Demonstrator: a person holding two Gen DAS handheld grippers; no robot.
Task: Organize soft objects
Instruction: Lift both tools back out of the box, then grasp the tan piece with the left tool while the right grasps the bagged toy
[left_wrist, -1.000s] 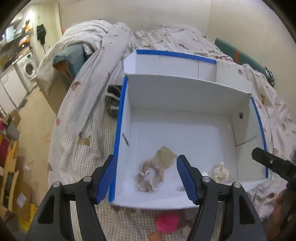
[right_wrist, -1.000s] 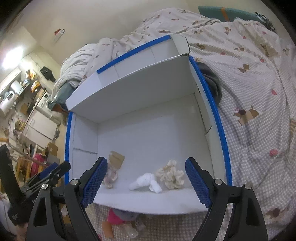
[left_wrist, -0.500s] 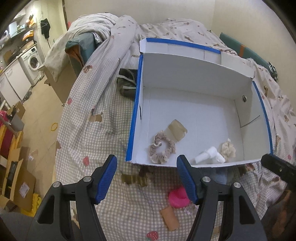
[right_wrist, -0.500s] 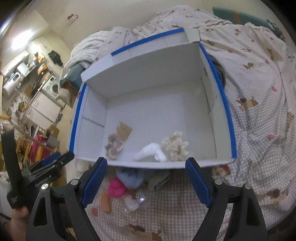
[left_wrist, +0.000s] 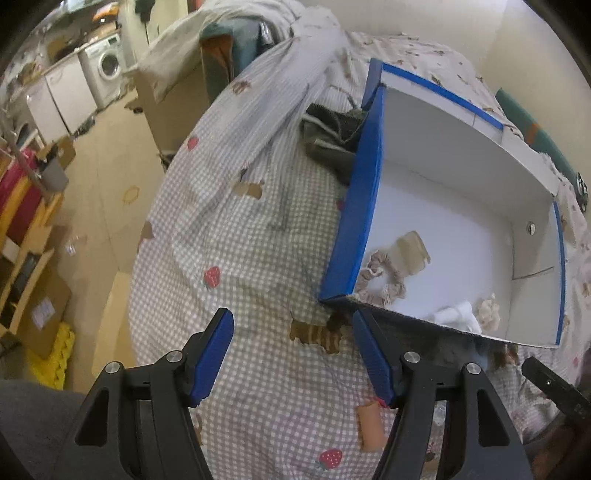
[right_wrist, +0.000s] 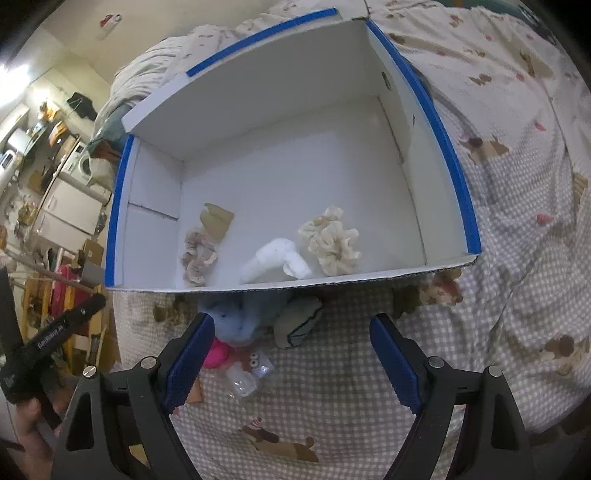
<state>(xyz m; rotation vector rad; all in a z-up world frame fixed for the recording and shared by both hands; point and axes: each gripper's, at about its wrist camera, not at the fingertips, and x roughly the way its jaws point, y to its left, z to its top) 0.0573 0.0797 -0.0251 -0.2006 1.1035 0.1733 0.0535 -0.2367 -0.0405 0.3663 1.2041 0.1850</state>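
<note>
Three soft items already in white box (right_wrist: 280, 147): pinkish scrunchie (right_wrist: 197, 256), white roll (right_wrist: 275, 260), cream scrunchie (right_wrist: 332, 240). Left on bed (right_wrist: 498, 258) by box front: blue plush (right_wrist: 236, 317), grey pouch (right_wrist: 299, 326), pink item (right_wrist: 218, 354). Left gripper (left_wrist: 291, 354), right gripper (right_wrist: 291, 354) fingers wide, empty

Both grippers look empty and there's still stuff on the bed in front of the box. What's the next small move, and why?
Probably lower the right gripper onto the light blue soft item lying on the bedspread just outside the white box's near wall. Its jaws stand open and empty, the item sits almost between them, and three soft pieces are already inside. The left gripper, also open, faces bare bedspread.
</note>
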